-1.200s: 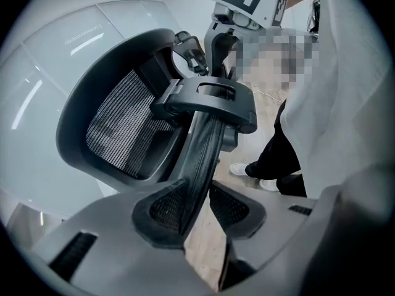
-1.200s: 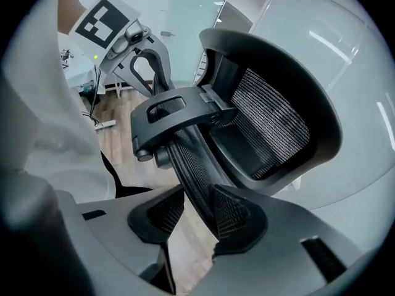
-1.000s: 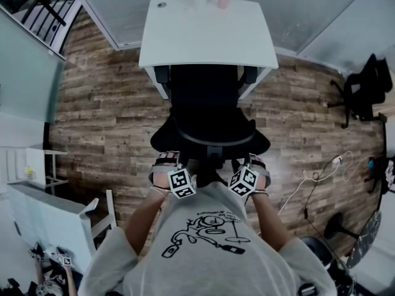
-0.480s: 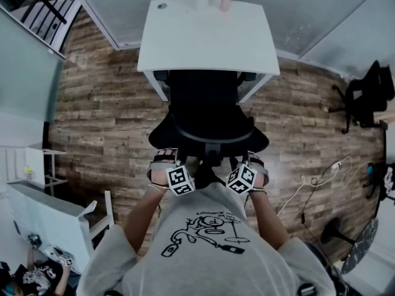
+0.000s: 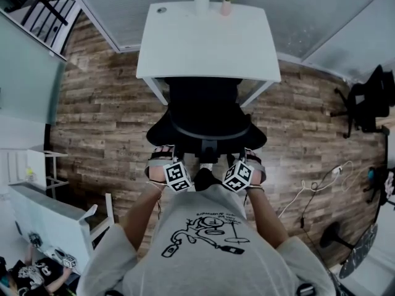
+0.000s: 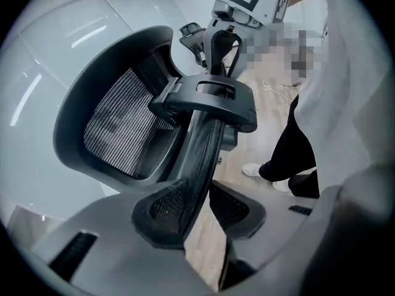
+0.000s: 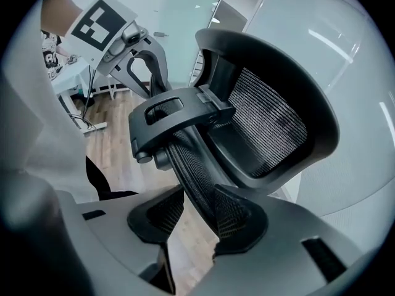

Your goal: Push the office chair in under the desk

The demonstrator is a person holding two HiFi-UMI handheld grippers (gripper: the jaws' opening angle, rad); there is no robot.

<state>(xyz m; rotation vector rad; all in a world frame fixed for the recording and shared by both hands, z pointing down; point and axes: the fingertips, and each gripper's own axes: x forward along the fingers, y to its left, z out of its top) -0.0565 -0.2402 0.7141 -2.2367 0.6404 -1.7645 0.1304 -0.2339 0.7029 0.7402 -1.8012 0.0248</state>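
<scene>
The black mesh office chair (image 5: 207, 113) stands with its seat partly beneath the white desk (image 5: 207, 42), its backrest toward me. My left gripper (image 5: 162, 159) and right gripper (image 5: 250, 159) are at the two lower sides of the backrest. In the left gripper view the backrest's edge (image 6: 200, 153) runs between the pads (image 6: 154, 208), which touch it at their tips. The right gripper view shows the same edge (image 7: 191, 165) lying against its pads (image 7: 237, 217). The headrest (image 7: 271, 116) curves above.
Two small vases (image 5: 202, 2) stand at the desk's far edge, by the glass wall. A second black chair (image 5: 370, 97) and loose cables (image 5: 315, 184) are on the wooden floor at the right. White furniture (image 5: 49, 214) stands at the lower left.
The chair has rolled further under the desk, and its armrests are now hidden by the desktop. Both grippers have moved forward with it, keeping their hold on the backrest.
</scene>
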